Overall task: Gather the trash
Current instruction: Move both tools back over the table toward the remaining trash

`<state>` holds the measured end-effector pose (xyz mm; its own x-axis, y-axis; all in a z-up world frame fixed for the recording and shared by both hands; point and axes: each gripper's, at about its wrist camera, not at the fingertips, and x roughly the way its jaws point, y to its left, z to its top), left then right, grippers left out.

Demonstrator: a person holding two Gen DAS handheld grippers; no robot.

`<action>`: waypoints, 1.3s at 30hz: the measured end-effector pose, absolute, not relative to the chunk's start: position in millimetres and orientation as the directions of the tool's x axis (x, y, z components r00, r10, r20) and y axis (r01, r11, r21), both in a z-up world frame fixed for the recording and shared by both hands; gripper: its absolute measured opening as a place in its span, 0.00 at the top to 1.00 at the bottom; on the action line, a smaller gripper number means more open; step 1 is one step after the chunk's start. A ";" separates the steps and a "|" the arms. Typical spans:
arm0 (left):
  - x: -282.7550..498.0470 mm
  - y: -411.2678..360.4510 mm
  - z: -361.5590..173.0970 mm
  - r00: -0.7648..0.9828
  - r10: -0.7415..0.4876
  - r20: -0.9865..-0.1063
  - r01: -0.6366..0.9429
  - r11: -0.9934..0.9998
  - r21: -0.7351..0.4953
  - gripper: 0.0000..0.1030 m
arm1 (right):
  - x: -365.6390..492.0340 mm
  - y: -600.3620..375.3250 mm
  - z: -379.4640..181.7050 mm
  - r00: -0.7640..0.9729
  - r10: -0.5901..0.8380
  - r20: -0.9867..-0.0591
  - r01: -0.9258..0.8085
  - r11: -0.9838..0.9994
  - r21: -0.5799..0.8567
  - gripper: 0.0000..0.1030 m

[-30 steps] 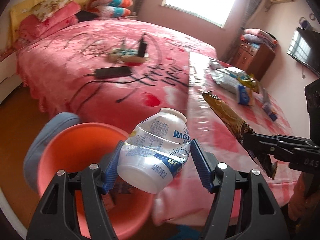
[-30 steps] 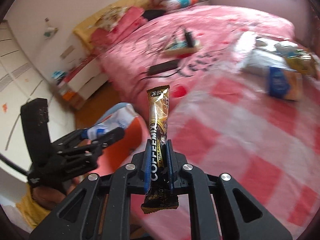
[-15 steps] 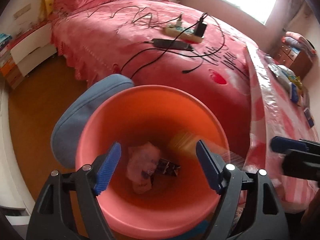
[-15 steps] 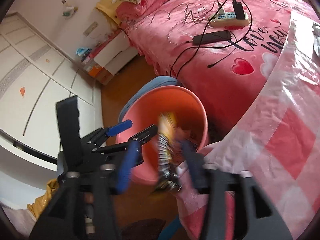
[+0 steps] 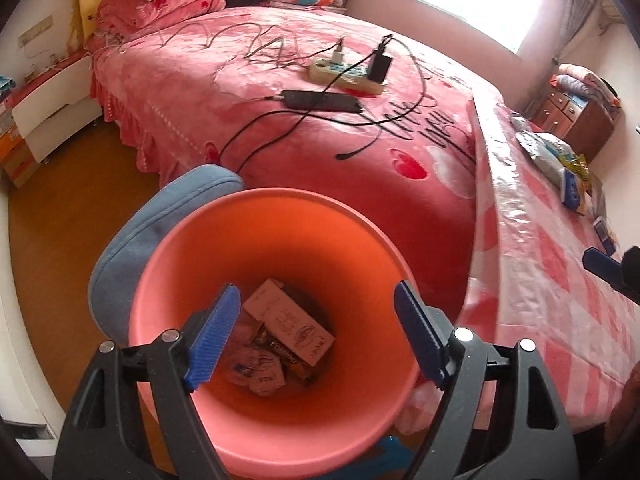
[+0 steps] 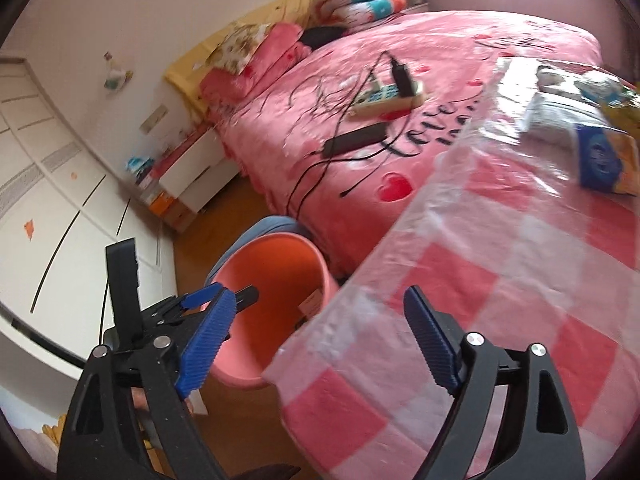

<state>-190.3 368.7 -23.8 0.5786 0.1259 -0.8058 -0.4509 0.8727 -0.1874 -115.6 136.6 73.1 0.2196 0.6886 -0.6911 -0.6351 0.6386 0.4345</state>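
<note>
We are opening both jaws, left gripper (image 5: 316,334) and right gripper (image 6: 316,342), now empty; bottle and sachet are lying in the bin (image 5: 224,232) below, leaving wrappers (image 6: 600,152) ahead.

bin (image 5: 280,232): orange-pink plastic, plain inside and out
carton (image 5: 288,322) in bin: white with dark print
wrappers (image 5: 260,368) in bin: pale, with blue and brown markings
cushion (image 5: 160,224) behind bin: dusty blue, plain
bedspread (image 5: 248,92): pink plush with red hearts and black script lettering
tablecloth (image 6: 520,288): pink-and-white check under a clear glossy film
power strip (image 5: 344,76): cream with teal sockets
phone (image 5: 320,101): black, with black cables
packet (image 6: 604,156) on table: blue and white with an orange edge
floor (image 5: 64,216): brown wood
gripper pads (image 5: 214,340): ribbed blue on black frames
</note>
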 end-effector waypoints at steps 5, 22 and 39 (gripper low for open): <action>-186.4 355.8 -14.7 0.596 0.099 -0.797 -0.415 0.887 -0.201 0.22 | -110.4 115.5 72.9 0.253 0.688 -0.680 -0.609 0.660 0.441 0.12; -172.0 307.1 9.9 0.612 0.072 -0.788 -0.337 0.925 -0.177 0.22 | -103.1 56.3 72.9 0.319 0.703 -0.636 -0.553 0.682 0.478 0.12; -150.2 250.1 25.1 0.608 0.064 -0.791 -0.252 0.961 -0.115 0.22 | -89.1 -6.4 77.0 0.386 0.725 -0.571 -0.501 0.684 0.530 0.10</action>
<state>-150.2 250.1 25.1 0.6078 0.0642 -0.7915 -0.2518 0.9609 -0.1154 -89.1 -6.4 77.0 0.3860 0.7246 -0.5709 -0.5008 0.6844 0.5299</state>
